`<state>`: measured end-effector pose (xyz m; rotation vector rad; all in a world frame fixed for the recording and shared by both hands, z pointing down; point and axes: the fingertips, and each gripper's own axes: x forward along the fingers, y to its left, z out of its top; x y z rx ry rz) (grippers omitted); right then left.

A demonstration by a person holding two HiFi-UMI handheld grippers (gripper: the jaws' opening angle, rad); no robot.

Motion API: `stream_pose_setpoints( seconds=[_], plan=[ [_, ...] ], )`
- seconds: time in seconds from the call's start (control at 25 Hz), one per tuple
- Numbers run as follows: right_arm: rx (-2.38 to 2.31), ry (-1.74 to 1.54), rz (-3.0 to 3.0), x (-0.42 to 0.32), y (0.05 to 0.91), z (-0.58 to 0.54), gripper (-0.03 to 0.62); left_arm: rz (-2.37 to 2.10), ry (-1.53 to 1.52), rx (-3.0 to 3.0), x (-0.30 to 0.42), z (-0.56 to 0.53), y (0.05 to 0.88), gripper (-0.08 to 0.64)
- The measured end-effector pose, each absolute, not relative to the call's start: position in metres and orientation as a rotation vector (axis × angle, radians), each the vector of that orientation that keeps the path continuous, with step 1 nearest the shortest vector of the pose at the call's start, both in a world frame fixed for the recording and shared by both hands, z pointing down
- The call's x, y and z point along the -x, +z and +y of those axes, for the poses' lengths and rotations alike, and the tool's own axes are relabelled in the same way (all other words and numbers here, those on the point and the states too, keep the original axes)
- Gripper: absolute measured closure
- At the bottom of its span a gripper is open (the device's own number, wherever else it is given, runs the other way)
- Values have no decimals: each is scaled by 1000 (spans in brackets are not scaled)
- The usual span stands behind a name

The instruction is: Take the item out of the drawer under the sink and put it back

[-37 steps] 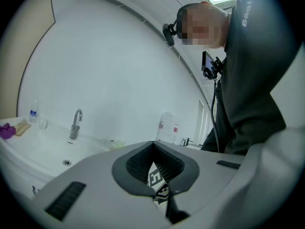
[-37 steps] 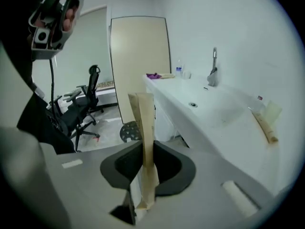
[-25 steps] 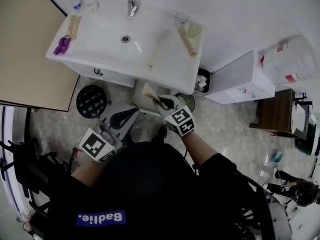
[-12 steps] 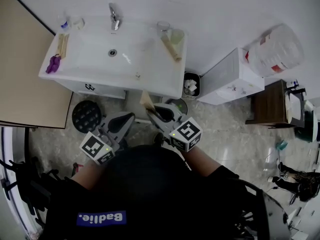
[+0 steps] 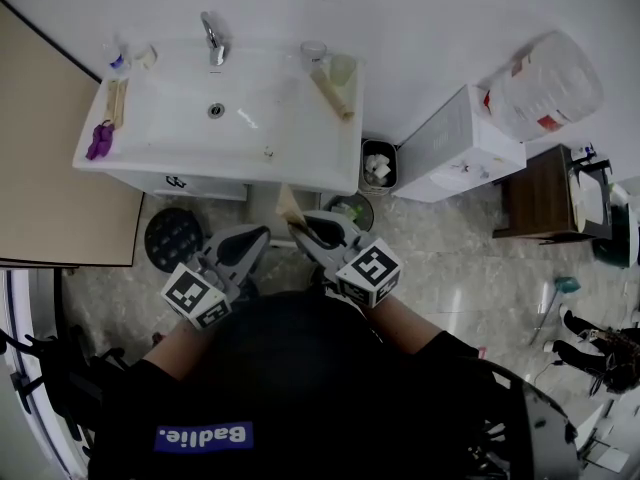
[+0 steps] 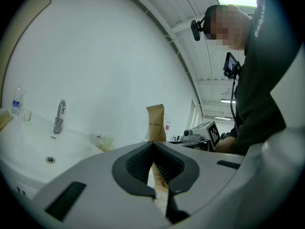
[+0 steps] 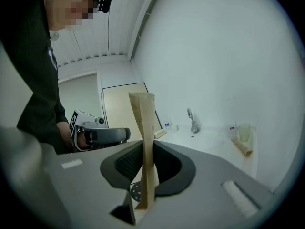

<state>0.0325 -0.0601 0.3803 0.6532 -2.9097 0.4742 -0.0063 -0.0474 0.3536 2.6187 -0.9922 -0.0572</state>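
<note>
Room: bathroom with a pale tiled floor and a white wall. A white basin with a tap at its back edge stands right in front of the person.
Basin rim: a purple item lies at the left corner, with a cup and a tan tube on the right. All are well apart from both grippers.
Paper pouch: brown, flat and sealed at the top. It stands upright in the air just in front of the basin's front edge, above the floor and resting on nothing.
Right gripper: jaws closed on the lower part of the pouch, pads pressing its two flat faces. Gripping low down probably keeps the thin pouch upright and stops it flopping.
Left gripper: jaws together with nothing between them. It is held level just beside the right one, its tips near the pouch but apart from it.
Drawer: tucked under the basin's overhang; no view shows whether it is open or shut.
Stage: the pouch looks to be out of the drawer, so the return is probably what remains.
Next move: likely lowering the pouch under the basin without creasing it, with the free left gripper handy for the drawer front.
</note>
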Motion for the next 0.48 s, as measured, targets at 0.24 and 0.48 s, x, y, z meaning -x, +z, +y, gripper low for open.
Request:
stream_pose_setpoints(
  seconds=[0.24, 0.48],
  plan=[
    [-647, 473, -2912, -30, 382, -59, 535, -1005, -61, -2599, 8, -48, 356, 563],
    [-634, 486, -2903, -30, 389, -57, 535, -1013, -51, -2605, 6, -46, 357, 563]
  ],
)
